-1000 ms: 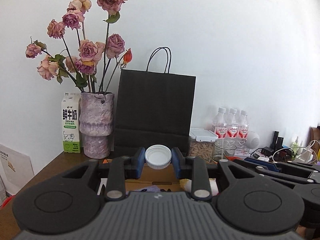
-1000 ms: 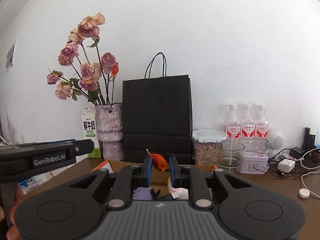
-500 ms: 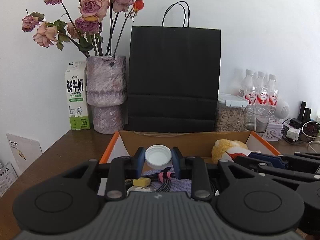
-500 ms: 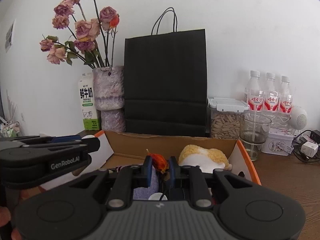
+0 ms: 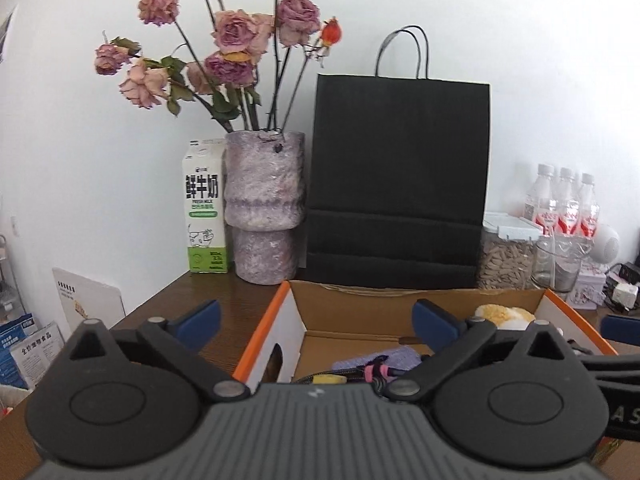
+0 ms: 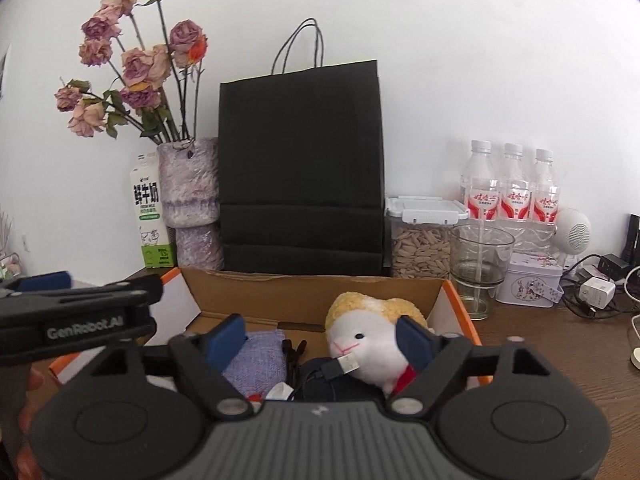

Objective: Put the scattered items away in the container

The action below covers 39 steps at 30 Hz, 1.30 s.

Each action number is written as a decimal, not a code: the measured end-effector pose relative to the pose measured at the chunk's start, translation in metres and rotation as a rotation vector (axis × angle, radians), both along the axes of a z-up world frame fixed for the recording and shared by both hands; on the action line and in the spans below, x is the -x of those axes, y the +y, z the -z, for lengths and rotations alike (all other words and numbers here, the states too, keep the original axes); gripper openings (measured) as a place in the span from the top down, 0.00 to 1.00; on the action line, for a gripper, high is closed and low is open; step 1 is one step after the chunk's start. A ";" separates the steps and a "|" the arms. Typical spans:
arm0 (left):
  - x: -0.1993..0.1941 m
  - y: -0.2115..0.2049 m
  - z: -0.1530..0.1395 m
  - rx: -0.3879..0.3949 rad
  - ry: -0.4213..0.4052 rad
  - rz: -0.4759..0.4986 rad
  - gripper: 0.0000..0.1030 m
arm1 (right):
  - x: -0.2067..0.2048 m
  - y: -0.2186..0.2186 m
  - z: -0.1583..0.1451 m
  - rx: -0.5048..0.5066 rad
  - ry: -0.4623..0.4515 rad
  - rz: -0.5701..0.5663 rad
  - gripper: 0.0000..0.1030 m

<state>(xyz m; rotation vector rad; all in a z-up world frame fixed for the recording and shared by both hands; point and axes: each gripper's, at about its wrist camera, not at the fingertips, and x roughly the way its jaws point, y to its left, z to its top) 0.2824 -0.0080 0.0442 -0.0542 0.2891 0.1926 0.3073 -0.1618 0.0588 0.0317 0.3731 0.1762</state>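
Note:
An open cardboard box (image 5: pixel 400 304) with orange edges lies right below both grippers. My left gripper (image 5: pixel 318 318) hangs over its left half. Its jaws are opening wide, with nothing between the blue pads. Under it lie a purple cloth (image 5: pixel 384 360) and a cable with a pink tie (image 5: pixel 372 372). My right gripper (image 6: pixel 320 340) hovers over the box (image 6: pixel 312 300). Its jaws are opening too and grip nothing. A plush sheep (image 6: pixel 372 336), a purple cloth (image 6: pixel 256 356) and a black USB cable (image 6: pixel 344 364) lie beneath it. A small white piece (image 6: pixel 280 392) and a red scrap (image 6: pixel 254 396) peek out by the gripper body.
Behind the box stand a black paper bag (image 5: pixel 400 176), a vase of dried roses (image 5: pixel 262 208) and a milk carton (image 5: pixel 204 208). To the right are a seed jar (image 6: pixel 422 240), a glass (image 6: pixel 480 268), three water bottles (image 6: pixel 512 188), a tin (image 6: pixel 532 284) and chargers (image 6: pixel 596 292).
Both grippers sank toward the box and their jaws opened. The white cap has left the left jaws and the orange piece has left the right jaws.

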 end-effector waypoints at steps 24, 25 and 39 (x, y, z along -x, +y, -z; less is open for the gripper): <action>0.065 -0.015 0.003 -0.055 -0.009 0.094 0.00 | 0.057 -0.009 -0.011 0.045 -0.002 0.000 0.00; 0.072 -0.016 0.002 -0.059 -0.004 0.102 0.00 | 0.064 -0.010 -0.012 0.049 0.000 0.001 0.00; 0.179 -0.029 -0.004 -0.054 0.035 0.168 0.00 | 0.176 -0.026 -0.014 0.005 0.062 -0.022 0.00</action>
